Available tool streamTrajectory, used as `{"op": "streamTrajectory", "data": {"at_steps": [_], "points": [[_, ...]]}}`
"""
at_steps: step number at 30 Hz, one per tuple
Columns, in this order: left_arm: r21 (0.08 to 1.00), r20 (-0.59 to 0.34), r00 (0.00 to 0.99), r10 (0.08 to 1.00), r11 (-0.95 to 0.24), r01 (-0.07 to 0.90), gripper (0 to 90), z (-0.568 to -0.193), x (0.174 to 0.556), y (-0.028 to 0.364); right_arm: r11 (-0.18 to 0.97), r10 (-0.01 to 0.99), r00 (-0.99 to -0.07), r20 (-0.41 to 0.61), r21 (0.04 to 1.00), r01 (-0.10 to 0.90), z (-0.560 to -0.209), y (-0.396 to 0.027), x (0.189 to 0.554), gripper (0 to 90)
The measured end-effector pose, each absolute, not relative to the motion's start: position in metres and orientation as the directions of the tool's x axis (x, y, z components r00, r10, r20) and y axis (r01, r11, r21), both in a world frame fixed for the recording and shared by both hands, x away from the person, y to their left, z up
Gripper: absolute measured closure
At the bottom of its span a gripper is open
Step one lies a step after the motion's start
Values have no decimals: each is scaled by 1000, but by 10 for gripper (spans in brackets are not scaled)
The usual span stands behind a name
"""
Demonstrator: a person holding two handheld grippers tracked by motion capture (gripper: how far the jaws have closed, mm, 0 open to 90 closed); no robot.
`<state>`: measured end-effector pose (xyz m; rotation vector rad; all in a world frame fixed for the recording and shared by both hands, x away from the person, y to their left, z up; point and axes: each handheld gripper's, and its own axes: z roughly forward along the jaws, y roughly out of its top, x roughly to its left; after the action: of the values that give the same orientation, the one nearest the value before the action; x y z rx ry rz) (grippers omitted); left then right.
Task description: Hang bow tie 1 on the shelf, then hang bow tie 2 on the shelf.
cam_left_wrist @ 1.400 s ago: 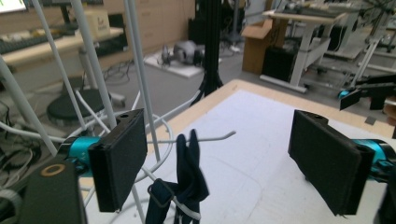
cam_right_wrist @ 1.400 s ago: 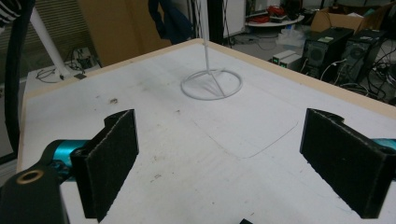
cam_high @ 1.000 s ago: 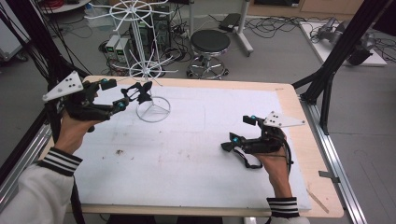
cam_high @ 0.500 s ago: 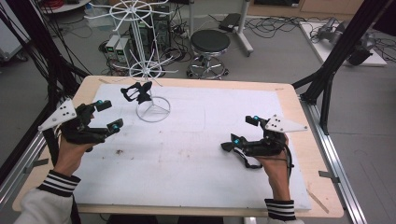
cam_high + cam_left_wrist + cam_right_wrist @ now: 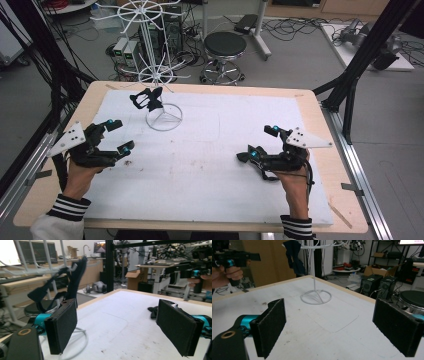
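A white wire rack stands on its ring base at the back left of the white mat. A dark cloth piece hangs from one of its arms, also seen as the dark cloth and the dark cloth. My left gripper hovers low over the mat's left edge, in front of the rack and apart from it. Its jaws are open and hold nothing. My right gripper rests low at the mat's right side, open and empty, facing the rack base.
The mat covers a wooden table. Black frame posts rise at the right and left edges. A stool, cables and boxes sit on the floor behind the table.
My left gripper has drawn back from the dark cloth on the rack, sinking towards the mat's near left. The cloth stays hanging. The right gripper has not moved.
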<state>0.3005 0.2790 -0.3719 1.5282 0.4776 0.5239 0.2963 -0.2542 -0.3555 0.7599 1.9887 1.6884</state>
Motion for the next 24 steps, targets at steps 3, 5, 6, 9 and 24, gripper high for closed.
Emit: {"op": "streamTrajectory", "data": {"at_steps": [3, 5, 6, 9, 24], "points": [[999, 32, 804, 594, -13, -31, 177, -382, 299, 281, 111, 651, -758, 30, 985, 134, -355, -255, 296, 110], [999, 34, 804, 594, -7, -37, 179, -387, 300, 282, 107, 655, -755, 33, 985, 136, -356, -255, 296, 110], [1000, 25, 811, 584, -18, -18, 179, -387, 302, 282, 105, 656, -754, 32, 985, 134, -356, -256, 296, 110], [1000, 12, 802, 598, 0, -15, 178, -388, 303, 284, 113, 661, -750, 26, 985, 134, -357, -255, 296, 110], [999, 36, 811, 584, -33, -21, 178, -387, 300, 275, 151, 667, -745, 16, 976, 157, -358, -259, 297, 110]]}}
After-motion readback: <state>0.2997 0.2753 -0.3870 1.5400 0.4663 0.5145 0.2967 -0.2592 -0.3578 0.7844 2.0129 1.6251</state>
